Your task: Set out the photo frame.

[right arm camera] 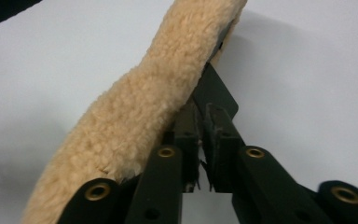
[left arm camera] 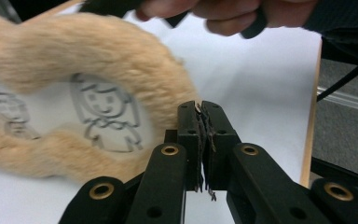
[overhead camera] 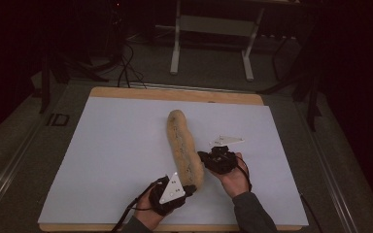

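Low in the frame, the fleecy slipper (overhead camera: 183, 148) edge is pinched by the left gripper (overhead camera: 190, 188) and right gripper (overhead camera: 203, 156).

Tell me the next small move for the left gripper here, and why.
Probably open the left gripper and slide it onto the fleece piece's rim. Its jaws are shut with no fleece between them, the tips just beside the fluffy edge. The right gripper sits against the same near end, so a left grip looks needed before lifting it off the white sheet.
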Motion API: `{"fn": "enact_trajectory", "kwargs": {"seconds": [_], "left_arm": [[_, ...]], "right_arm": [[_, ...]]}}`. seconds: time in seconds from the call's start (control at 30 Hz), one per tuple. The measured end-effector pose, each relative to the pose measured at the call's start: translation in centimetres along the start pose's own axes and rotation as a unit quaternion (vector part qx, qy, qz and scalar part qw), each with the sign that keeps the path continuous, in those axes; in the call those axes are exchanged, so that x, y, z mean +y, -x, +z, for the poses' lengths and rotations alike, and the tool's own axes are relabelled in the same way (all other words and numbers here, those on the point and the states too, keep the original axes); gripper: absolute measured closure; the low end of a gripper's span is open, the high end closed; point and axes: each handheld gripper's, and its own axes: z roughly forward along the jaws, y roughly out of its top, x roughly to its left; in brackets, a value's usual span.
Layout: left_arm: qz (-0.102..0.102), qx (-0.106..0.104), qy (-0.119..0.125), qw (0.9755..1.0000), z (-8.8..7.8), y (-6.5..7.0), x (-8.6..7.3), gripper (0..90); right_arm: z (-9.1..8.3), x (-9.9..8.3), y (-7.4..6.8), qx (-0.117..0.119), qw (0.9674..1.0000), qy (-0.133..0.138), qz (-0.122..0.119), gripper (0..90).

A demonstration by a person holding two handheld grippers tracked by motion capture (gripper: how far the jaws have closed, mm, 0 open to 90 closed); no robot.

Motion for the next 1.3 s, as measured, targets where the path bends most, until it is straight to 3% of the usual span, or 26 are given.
{"fn": "enact_trajectory", "kwargs": {"seconds": [0.3,0.57,0.77,1.07,1.3], "left_arm": [[-0.022,0.036,0.006,0.9991,-2.2,-2.5,-0.6,82.9],[-0.051,0.067,-0.01,0.9964,-2.8,-4.7,-1.3,78.6],[-0.06,0.08,-0.021,0.9948,-2.8,-5.5,-1.7,76.5],[-0.068,0.107,-0.033,0.9914,-2.9,-5.7,-2.4,69.3],[-0.08,0.117,-0.035,0.9893,-3.5,-6.1,-3.4,66.9]], "right_arm": [[-1.8,0.4,0.2,0.001,0.9997,0.016,0.018,68.0],[-2.9,0.6,-0.1,-0.003,0.9988,0.029,0.038,56.4],[-3.5,0.8,-0.4,0.006,0.9981,0.036,0.05,46.8],[-2.9,1.2,-2.0,0.031,0.9986,0.008,0.043,34.0],[-1.3,0.3,-3.3,0.018,0.999,-0.025,0.031,35.9]]}}
